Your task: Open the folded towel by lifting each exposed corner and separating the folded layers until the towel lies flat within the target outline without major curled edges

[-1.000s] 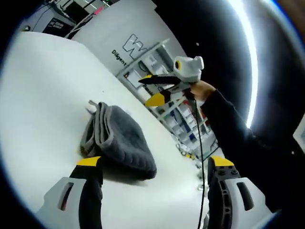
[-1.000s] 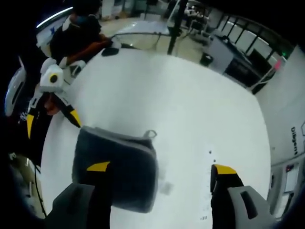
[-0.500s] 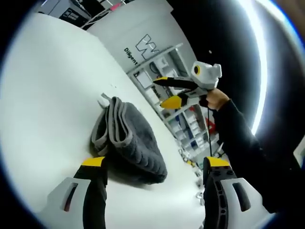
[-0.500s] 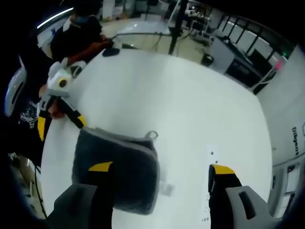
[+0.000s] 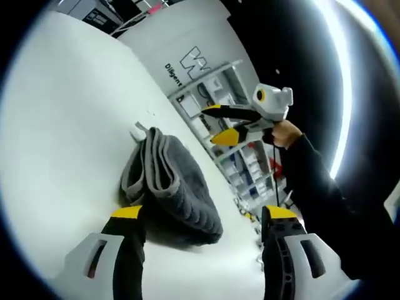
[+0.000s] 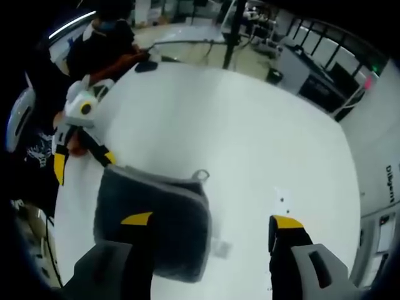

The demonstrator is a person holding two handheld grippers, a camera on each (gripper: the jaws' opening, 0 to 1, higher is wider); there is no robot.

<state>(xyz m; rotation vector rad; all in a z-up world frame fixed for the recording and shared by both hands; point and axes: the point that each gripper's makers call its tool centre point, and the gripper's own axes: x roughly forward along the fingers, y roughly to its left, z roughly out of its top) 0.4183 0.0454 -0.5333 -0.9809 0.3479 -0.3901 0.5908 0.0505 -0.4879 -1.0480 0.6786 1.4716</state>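
The folded grey towel (image 5: 169,187) lies on a white table (image 5: 56,125), a thick stack of layers with its lighter edge bands showing along one side. In the left gripper view its long axis runs from just beyond the jaws away toward the far end, where a small loop tag (image 5: 139,131) sticks out onto the table. In the right gripper view the towel (image 6: 156,219) is a rounded rectangle near the table's left edge, with the same tag (image 6: 200,174) at its far right corner. The left gripper (image 5: 199,215) has its yellow-tipped jaws spread wide and holds nothing; the left jaw tip sits just beside the towel's near end, and I cannot tell whether it touches. The right gripper (image 6: 212,220) is likewise wide open and empty, its left jaw over the towel's near part and its right jaw over bare table. In the left gripper view the right gripper (image 5: 234,125) hangs above and beyond the towel, held by a hand (image 5: 286,132) in a dark sleeve. Shelving (image 5: 215,94) and a white panel with lettering (image 5: 181,62) stand past the table. A dark-clothed person (image 6: 103,44) is at the far left of the right gripper view.
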